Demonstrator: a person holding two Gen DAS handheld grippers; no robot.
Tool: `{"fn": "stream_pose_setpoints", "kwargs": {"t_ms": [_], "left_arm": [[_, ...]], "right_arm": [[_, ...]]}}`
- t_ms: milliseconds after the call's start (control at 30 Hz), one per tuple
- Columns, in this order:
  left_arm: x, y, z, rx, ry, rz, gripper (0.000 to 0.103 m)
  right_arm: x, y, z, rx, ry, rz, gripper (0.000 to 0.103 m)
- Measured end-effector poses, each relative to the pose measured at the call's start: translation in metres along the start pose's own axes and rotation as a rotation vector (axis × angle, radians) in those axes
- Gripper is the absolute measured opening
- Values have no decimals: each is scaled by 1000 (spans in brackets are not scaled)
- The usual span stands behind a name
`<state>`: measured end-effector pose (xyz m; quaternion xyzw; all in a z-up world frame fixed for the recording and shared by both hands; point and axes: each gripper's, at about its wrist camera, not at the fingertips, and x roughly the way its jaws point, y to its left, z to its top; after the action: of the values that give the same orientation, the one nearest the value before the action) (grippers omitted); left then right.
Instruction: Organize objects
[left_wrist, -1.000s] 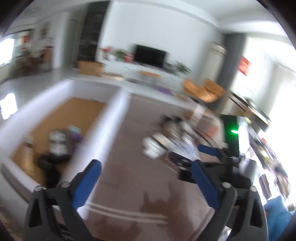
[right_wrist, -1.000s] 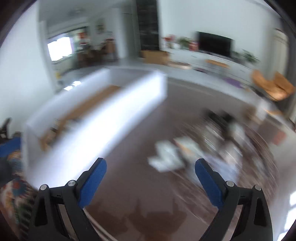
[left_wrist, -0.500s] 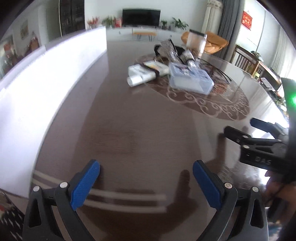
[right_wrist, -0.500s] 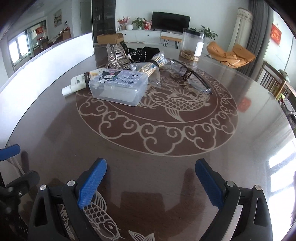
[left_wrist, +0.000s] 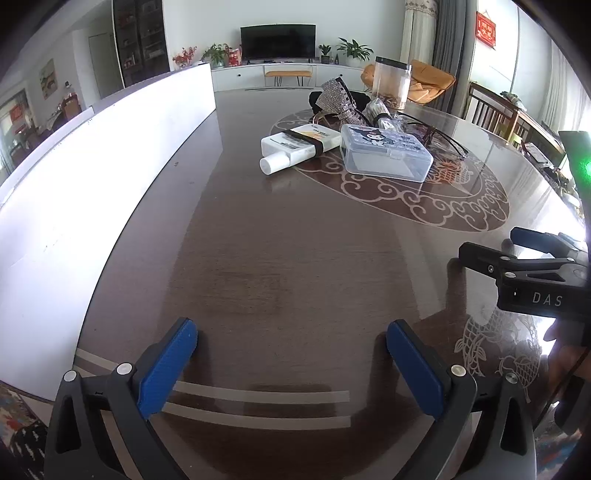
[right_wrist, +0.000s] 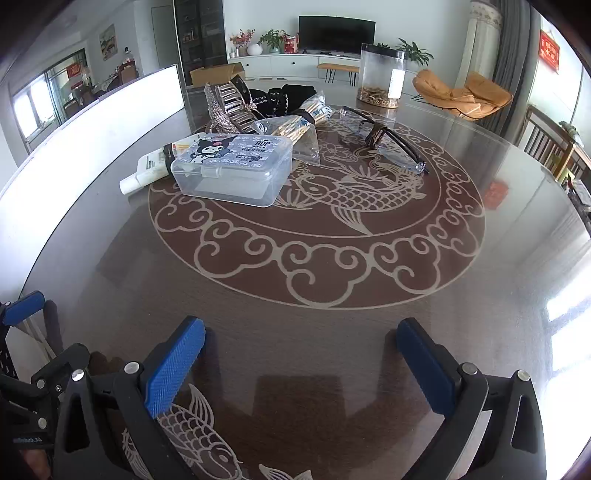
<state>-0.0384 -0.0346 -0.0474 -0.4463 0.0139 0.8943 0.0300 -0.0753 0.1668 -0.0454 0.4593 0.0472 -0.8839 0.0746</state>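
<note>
The clutter to be sorted sits toward the far side of the counter (right_wrist: 480, 295), on its inlaid fish-and-cloud medallion: a clear plastic box (right_wrist: 232, 170) with a cartoon lid, a white tube (right_wrist: 147, 171) lying just beside it on the left, a bag of sticks (right_wrist: 295, 129) behind the box, a rhinestone hair clip (right_wrist: 225, 107) and black fabric (right_wrist: 280, 98) behind that, and glasses (right_wrist: 384, 142) to the right. A clear canister (right_wrist: 382, 75) stands near the far edge.

A white box wall (left_wrist: 92, 177) runs along the counter's left edge; a living room with television and orange chairs lies beyond.

The bag's contents and the black fabric are hard to make out. In the left wrist view the box hides most of the glasses; the right wrist view shows them whole.

The left gripper (left_wrist: 291, 354) and right gripper (right_wrist: 301, 354) hover over the near edge, jaws spread wide, holding nothing. Each view catches the other gripper at its side edge.
</note>
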Motion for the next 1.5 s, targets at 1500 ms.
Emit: {"fn": "stream_pose_setpoints", "kwargs": {"t_ms": [1500], "left_arm": [[-2, -2, -4, 20, -36, -4, 103]], "right_arm": [[2, -1, 0, 2, 0, 0, 103]]}}
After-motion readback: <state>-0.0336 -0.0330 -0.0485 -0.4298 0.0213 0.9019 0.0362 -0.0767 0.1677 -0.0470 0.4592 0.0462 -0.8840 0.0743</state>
